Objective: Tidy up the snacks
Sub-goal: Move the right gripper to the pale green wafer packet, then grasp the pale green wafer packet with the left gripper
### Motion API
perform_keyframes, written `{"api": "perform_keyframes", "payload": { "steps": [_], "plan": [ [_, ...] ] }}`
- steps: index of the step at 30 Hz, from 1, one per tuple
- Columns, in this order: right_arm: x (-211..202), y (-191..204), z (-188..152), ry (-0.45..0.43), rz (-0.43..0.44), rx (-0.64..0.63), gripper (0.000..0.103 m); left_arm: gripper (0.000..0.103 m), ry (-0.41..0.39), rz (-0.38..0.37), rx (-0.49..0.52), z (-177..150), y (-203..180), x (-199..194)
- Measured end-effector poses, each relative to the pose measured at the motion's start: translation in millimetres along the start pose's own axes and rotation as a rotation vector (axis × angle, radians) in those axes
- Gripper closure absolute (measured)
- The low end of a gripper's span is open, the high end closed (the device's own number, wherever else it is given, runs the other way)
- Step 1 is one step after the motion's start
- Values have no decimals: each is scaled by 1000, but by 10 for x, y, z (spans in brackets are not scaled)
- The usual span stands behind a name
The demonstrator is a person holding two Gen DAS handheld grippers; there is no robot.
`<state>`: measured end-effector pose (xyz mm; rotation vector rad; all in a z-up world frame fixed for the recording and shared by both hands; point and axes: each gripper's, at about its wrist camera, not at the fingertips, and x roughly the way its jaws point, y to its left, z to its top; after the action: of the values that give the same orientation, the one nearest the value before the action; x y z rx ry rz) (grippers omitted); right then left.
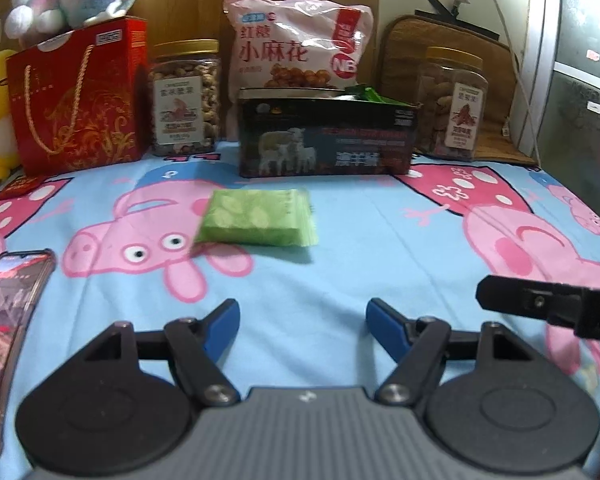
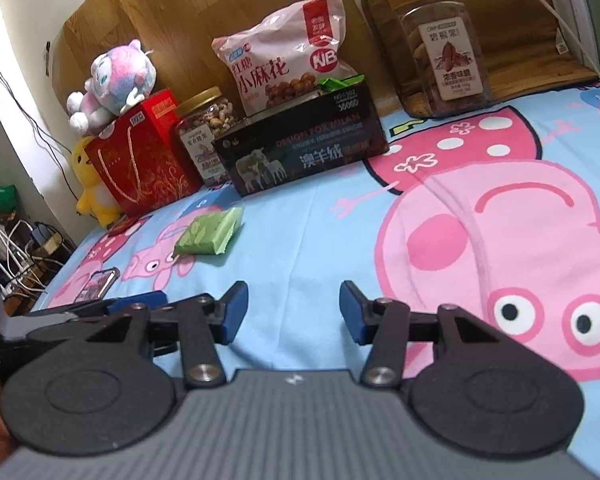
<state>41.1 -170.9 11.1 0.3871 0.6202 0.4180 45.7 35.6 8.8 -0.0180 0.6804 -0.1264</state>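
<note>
Green snack packet (image 1: pixel 256 218) before black box (image 1: pixel 326 136)

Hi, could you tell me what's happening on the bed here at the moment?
A person is tidying snacks with a hand-held gripper in each hand. Both the left hand-held gripper and the right hand-held gripper are open and empty above the cartoon bedsheet. One green snack packet lies loose ahead of the left one. Behind it stands an open black box with green packets already poking out.
</note>
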Motion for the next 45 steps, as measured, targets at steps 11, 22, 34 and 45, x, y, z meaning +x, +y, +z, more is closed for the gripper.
{"api": "perform_keyframes", "payload": {
  "steps": [11,22,34,45],
  "plan": [
    [502,178,291,84,93,-49,50,30,-123,-88,-125,-67,457,-206],
    [1207,209,587,187,241,54,50,30,-211,-147,-221,-109,637,-287],
    [983,108,502,193,259,35,88,28,-224,-137,-166,-109,529,-299],
    [157,-414,255,210,283,57,90,26,-169,-131,-130,-90,463,-252]
  ]
}}
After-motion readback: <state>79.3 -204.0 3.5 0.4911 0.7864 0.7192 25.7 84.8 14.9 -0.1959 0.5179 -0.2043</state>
